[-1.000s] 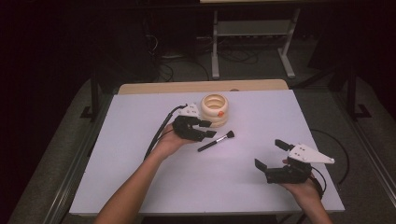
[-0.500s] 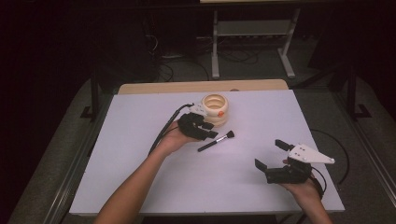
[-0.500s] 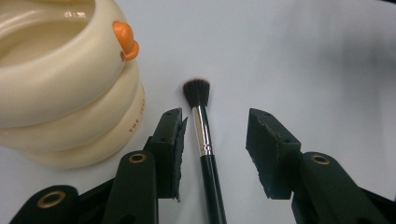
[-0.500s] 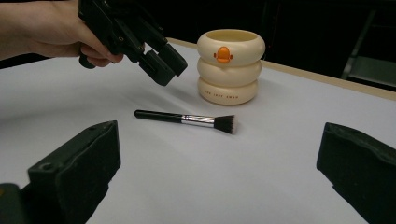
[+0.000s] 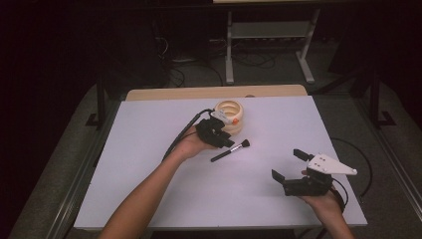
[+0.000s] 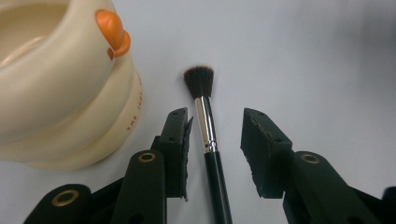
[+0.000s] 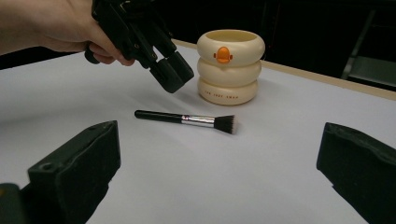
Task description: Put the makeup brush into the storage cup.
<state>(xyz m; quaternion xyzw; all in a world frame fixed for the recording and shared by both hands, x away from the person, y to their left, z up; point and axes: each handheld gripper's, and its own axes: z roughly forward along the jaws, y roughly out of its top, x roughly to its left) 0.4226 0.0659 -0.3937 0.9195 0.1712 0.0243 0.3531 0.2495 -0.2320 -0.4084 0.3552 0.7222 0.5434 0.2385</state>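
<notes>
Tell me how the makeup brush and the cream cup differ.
The makeup brush lies flat on the table; the cream cup stands upright. The brush is thin, black with a silver band; the cup is wide, ringed, pale cream with an orange mark. The brush lies between the left gripper jaws, untouched; the cup sits beside them. Both rest on the white table.

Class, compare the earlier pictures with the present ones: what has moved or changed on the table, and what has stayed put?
The left gripper has slid over the black-handled makeup brush, its jaws closing either side without touching it. The brush, the cream ringed holder and the open right gripper kept their places.
</notes>
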